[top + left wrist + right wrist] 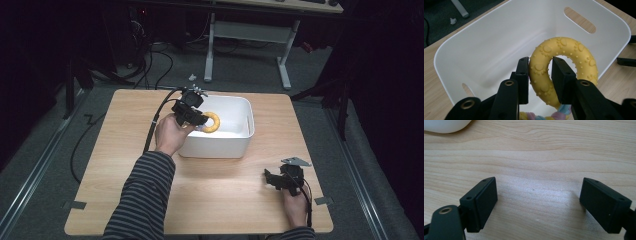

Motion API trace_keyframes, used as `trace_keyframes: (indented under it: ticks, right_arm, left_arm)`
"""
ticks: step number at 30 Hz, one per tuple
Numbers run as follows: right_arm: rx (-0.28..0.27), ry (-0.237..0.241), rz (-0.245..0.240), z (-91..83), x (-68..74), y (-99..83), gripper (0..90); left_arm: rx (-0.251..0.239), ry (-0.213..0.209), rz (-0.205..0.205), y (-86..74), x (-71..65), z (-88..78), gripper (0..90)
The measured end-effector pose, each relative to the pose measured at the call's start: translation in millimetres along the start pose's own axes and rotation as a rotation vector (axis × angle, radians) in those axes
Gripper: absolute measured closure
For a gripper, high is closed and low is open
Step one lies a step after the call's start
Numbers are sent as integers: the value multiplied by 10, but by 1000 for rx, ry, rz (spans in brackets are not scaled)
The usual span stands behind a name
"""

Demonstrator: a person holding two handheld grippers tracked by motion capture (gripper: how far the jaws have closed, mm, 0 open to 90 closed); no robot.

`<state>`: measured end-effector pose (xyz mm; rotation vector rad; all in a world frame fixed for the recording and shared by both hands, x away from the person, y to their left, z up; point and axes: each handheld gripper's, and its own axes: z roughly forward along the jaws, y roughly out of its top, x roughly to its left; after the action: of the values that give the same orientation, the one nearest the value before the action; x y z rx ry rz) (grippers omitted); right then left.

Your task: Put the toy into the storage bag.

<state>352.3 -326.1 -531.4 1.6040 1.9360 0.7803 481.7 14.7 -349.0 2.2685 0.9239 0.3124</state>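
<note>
Worktop: light wood, carrying a white bin just past centre, toward 12 o'clock.
Bin: open-topped, slot handles in the end walls, upright, interior bare apart from what hangs into it.
Left hand-held gripper: over the bin's 9 o'clock rim, reaching inward. Jaws closed narrow on a yellow ring toy, pinching one side of the loop, one jaw outside, one through the hole.
Ring toy: knobbly rubber, held above the bin's inside, 9 o'clock half, apparently clear of the floor; contact with the wall not resolvable. Pastel braided rope hanging off its lower end, mostly hidden behind the jaws.
Right hand-held gripper: at 4 o'clock on the worktop, well apart from the bin, jaws spread wide, nothing between them, bare wood under them.

Step in hand, judged: ring toy over the bin, either about to be dropped or just lifted; not decidable from here.
Next move if placing: lower, keep rope inside the rim, then open jaws. If removing: lift straight up until rope clears the wall.
</note>
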Motion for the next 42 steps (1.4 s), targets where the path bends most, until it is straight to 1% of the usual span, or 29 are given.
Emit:
trace_keyframes:
  ticks: [2,7,13,22,33,35,42]
  right_arm:
    - [0,0,-1,0,1,-1,147]
    - [0,0,-1,-1,1,-1,147]
    - [0,0,-2,-2,3,-2,146]
    - [0,0,-2,-2,3,-2,147]
    - [0,0,-2,-2,3,-2,146]
    - [0,0,-2,-2,3,-2,146]
    - [0,0,-1,-2,4,-2,147]
  left_arm:
    - [9,7,1,-14,9,36,683]
    - [21,3,-22,-54,54,106,683]
    - [24,4,-29,-69,74,161,683]
    - [53,-4,-16,-73,44,234,684]
    - [72,-24,-26,-164,61,275,684]
    - [82,-22,-20,-169,51,284,684]
    - [81,-21,-18,-173,40,277,683]
